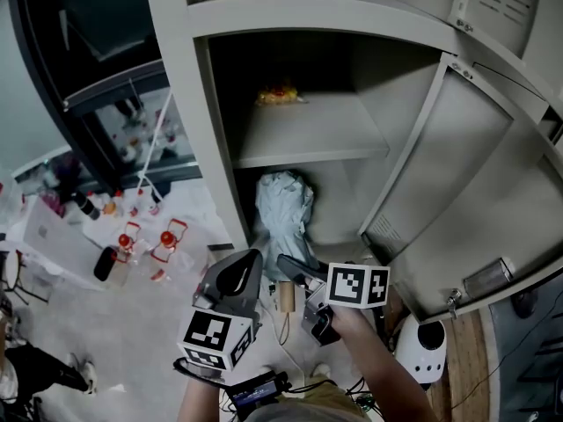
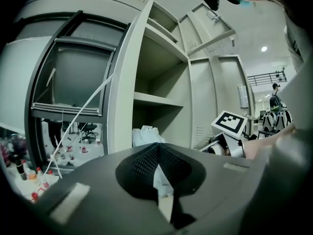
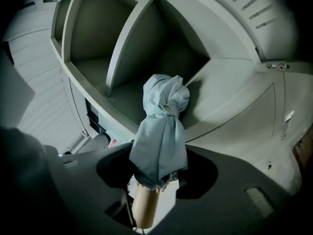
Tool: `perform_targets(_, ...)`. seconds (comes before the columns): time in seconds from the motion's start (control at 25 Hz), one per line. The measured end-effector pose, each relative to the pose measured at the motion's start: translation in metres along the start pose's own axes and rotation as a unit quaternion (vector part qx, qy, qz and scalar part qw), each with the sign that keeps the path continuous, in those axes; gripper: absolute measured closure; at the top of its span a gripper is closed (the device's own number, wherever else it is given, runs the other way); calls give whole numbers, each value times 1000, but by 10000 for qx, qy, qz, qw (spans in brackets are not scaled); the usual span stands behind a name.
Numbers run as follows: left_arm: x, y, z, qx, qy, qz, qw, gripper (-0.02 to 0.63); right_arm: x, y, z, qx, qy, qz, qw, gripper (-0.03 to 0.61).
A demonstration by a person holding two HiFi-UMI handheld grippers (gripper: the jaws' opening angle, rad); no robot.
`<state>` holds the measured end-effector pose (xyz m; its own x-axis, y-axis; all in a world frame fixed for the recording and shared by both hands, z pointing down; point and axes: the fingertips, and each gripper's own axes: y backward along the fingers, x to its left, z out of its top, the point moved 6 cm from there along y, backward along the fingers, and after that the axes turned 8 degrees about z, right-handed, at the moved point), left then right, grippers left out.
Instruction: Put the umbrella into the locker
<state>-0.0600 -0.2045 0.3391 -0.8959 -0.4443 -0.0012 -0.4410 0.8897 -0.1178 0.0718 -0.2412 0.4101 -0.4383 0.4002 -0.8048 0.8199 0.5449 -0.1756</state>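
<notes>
A folded light-blue umbrella (image 1: 283, 211) with a wooden handle (image 1: 286, 295) stands upright in front of the grey locker's (image 1: 189, 104) lower compartment. My right gripper (image 1: 297, 275) is shut on it low down, just above the handle. In the right gripper view the umbrella (image 3: 161, 131) rises between the jaws of the right gripper (image 3: 155, 182), and its handle (image 3: 145, 207) hangs below. My left gripper (image 1: 244, 266) is just left of the umbrella, shut and empty. In the left gripper view the left gripper (image 2: 157, 155) has its jaws together, with the umbrella (image 2: 145, 135) beyond.
The locker door (image 1: 475, 209) stands open to the right. A shelf (image 1: 308, 134) above the lower compartment carries a small yellow-red object (image 1: 280, 95). Bottles and clutter (image 1: 132, 236) lie on the floor at left. A white round device (image 1: 422, 345) sits by the door's foot.
</notes>
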Motion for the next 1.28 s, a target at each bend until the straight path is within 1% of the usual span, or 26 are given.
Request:
perform_targets(0.2,2,3,1,10,-15,37,10000,598,-1,-4,8,-175,-299,21,9994,359)
perform_targets(0.44,5,7,0,0,31,29,10000,598,-1,-9,17,-355,-495,-37,9981,351)
perform_targets(0.6,2,10,-5,58,26,-59,10000,598,-1,-13,23,-435,-531,-68,9976,345)
perform_targets(0.76,-5,14,-14,188,71,-239,9995,595,-2,-15,27,-518,-614,-57,9968,342)
perform_targets(0.92,-12,21,-26,382,161,-503,9979,528,-4,-17,31,-594,-681,-58,9959,342)
perform_targets(1.0,-14,24,-32,455,199,-572,9971,503,-4,-19,32,-624,-723,-53,9954,341)
perform_targets(1.16,-18,27,-41,574,226,-656,9959,488,-6,-21,35,-648,-773,-44,9949,341)
perform_targets(1.28,-24,25,-49,753,192,-728,9943,483,-6,-23,38,-654,-781,-40,9948,339)
